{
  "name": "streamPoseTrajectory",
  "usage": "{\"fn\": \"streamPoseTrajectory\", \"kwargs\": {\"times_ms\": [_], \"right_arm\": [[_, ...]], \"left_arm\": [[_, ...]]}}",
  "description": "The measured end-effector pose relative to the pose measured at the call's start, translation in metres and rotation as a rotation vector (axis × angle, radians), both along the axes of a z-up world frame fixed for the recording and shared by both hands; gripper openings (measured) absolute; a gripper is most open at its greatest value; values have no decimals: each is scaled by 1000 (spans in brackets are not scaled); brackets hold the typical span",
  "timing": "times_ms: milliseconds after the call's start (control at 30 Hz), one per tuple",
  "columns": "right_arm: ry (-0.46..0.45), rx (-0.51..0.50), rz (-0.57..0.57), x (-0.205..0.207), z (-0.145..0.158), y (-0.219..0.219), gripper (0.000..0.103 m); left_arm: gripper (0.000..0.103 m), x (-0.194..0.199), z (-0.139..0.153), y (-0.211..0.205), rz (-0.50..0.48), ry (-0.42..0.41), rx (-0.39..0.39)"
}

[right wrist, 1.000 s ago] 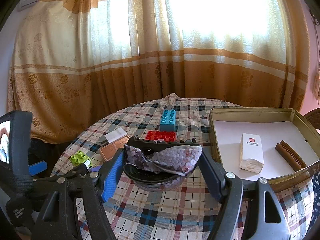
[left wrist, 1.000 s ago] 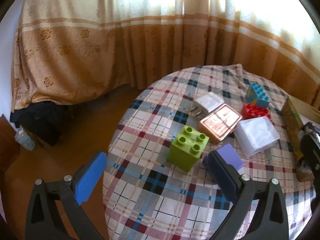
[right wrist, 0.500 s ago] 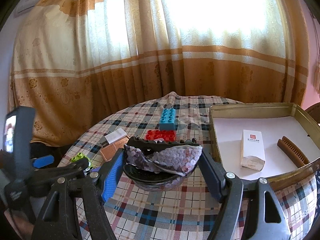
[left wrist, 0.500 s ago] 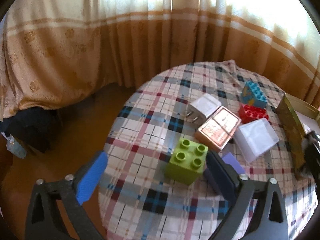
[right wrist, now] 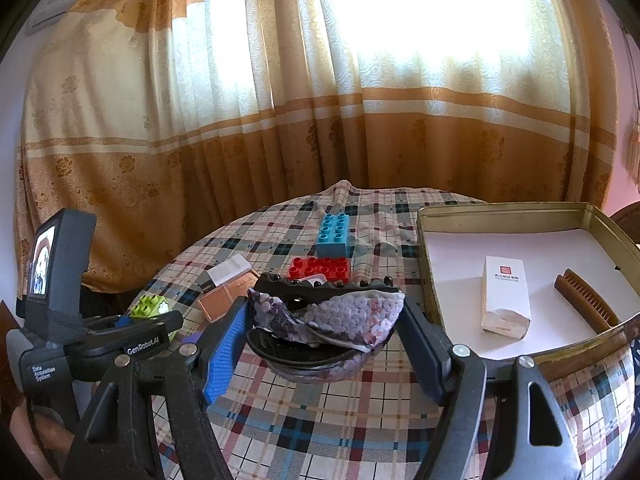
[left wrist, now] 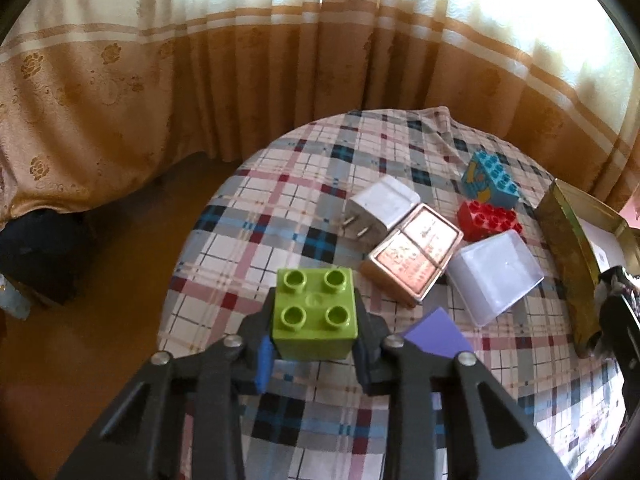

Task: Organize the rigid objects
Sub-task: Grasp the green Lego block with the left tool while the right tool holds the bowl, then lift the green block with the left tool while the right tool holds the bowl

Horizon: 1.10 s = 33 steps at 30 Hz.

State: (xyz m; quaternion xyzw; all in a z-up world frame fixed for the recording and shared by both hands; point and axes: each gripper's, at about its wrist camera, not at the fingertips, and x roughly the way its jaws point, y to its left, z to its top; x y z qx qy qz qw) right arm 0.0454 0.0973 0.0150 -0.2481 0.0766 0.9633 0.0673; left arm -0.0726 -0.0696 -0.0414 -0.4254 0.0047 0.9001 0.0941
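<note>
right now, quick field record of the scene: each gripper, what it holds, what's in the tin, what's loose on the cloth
left gripper: shut on green block
right gripper: holds hair clip
tin tray: white box, brown comb
loose on tablecloth: blue block, red block, charger plug, copper card box, clear case, purple piece

The left tongs [right wrist: 160, 322], seen from the right wrist camera, carry white lettering on their black body: "GenRoboLAI" or near it along the arm beside the fingers, the last letters hard to settle. Lower on the same handle, three short white lines read roughly "Data Acquisition System", small and tilted. The white carton [right wrist: 505, 297] in the tin tray [right wrist: 500, 209] bears a small red square mark with a line of dark print under it, too small to read. The copper-coloured box [left wrist: 414, 254] on the bench has embossed characters on its lid, blurred beyond reading.
</note>
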Motion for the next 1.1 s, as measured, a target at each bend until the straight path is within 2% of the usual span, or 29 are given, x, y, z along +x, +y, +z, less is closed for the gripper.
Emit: {"fn": "streamPoseTrajectory", "kwargs": {"times_ms": [167,300,500,733,833,1100], "right_arm": [[17,-6,4,2,1,1,75],[34,-30,7,4,2,5,75],[64,-58,-7,18,7,16,75],[75,-101,-57,35,11,45,75],[95,-113,-78,45,17,57,75],[141,-82,-124,66,24,75,75]], "left_arm": [[31,11,2,-6,29,10,37],[31,29,9,-3,30,57,55],[31,49,28,21,-40,117,51],[31,66,51,44,-123,187,83],[31,72,61,46,-171,205,150],[31,85,81,57,-238,275,175]]}}
